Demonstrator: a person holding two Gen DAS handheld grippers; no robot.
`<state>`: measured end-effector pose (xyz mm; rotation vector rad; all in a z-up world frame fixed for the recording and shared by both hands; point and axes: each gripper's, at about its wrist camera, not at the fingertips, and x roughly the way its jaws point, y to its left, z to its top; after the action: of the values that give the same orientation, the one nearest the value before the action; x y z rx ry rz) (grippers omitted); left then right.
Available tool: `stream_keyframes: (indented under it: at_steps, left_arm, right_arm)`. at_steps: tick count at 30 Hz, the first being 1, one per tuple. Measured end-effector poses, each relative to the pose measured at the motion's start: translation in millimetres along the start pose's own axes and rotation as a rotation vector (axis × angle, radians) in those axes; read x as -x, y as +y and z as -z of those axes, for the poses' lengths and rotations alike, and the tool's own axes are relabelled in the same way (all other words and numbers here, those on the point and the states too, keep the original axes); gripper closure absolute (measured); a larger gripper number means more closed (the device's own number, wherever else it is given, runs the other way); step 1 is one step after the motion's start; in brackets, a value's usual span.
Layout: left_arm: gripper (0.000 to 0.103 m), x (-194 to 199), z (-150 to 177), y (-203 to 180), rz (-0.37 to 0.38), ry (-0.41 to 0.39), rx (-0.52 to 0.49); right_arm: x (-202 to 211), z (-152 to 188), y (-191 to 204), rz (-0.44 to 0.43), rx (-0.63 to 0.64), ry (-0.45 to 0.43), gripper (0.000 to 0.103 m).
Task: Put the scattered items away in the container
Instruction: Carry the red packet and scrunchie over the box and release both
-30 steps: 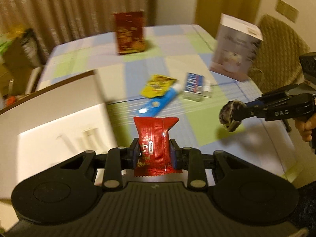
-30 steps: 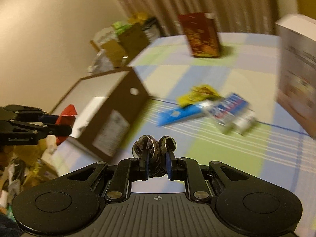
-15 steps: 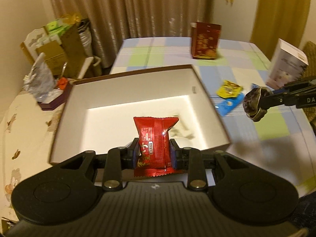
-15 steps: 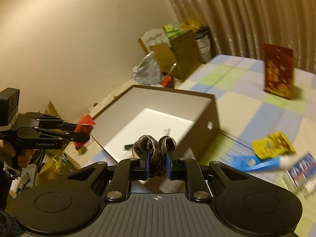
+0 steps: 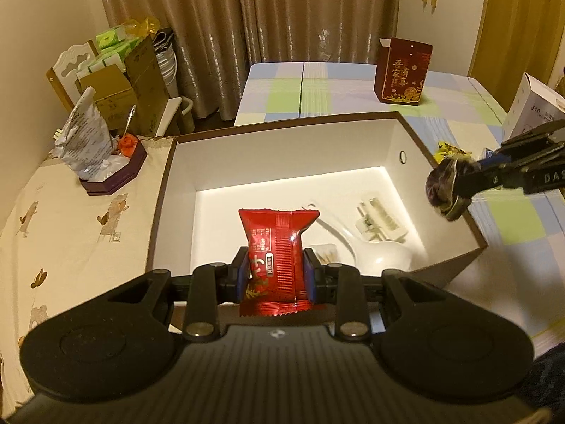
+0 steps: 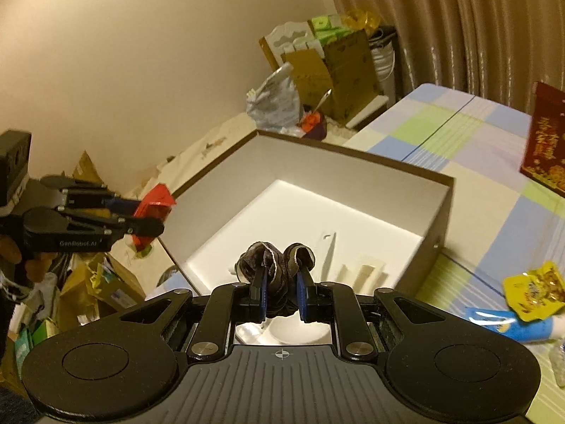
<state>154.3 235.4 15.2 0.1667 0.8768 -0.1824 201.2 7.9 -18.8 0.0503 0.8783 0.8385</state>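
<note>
Over the open white-lined cardboard box (image 5: 282, 148) with brown outer walls, the left gripper (image 5: 276, 272) pinches a red foil snack packet (image 5: 277, 243), while the right gripper (image 6: 281, 291) clamps a dark scrunched hair tie (image 6: 273, 265) above the box's near edge. Underneath lies a pastel checked tablecloth (image 6: 469, 130) bearing a yellow sachet (image 6: 533, 289), a blue tube (image 6: 508, 325) and a red printed carton (image 5: 402, 70). Brown curtains (image 5: 282, 10) hang behind.
</note>
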Motion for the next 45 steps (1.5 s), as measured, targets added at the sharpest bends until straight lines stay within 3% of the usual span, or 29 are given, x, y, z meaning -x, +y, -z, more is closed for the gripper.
stream_keyframes:
  at_steps: [12,27,40,41,42,43,45]
  left_arm:
    - [0.077,-60,-18,32,0.007,0.078,-0.060]
    - [0.076,-131,-21,48,0.048,0.217,-0.116]
    - [0.065,-145,-33,51,0.060,0.206,-0.124]
    - [0.064,-144,-34,51,0.058,0.204,-0.122]
    - [0.062,-144,-35,51,0.056,0.204,-0.120]
    - [0.062,-143,-35,52,0.052,0.205,-0.119]
    - [0.059,-141,-36,53,0.044,0.201,-0.119]
  right_arm:
    - [-72,-19,9,0.058,0.002,0.089,0.084]
    - [-117,-37,1,0.072,-0.015,0.145,0.084]
    - [-143,-46,-7,0.078,-0.005,0.158,0.083]
    - [-144,-45,-6,0.081,0.004,0.155,0.068]
    - [-144,-46,-5,0.092,0.011,0.146,0.023]
    - [-142,-46,-4,0.102,0.021,0.118,0.007]
    - [-137,-46,-2,0.081,0.051,0.062,0.005]
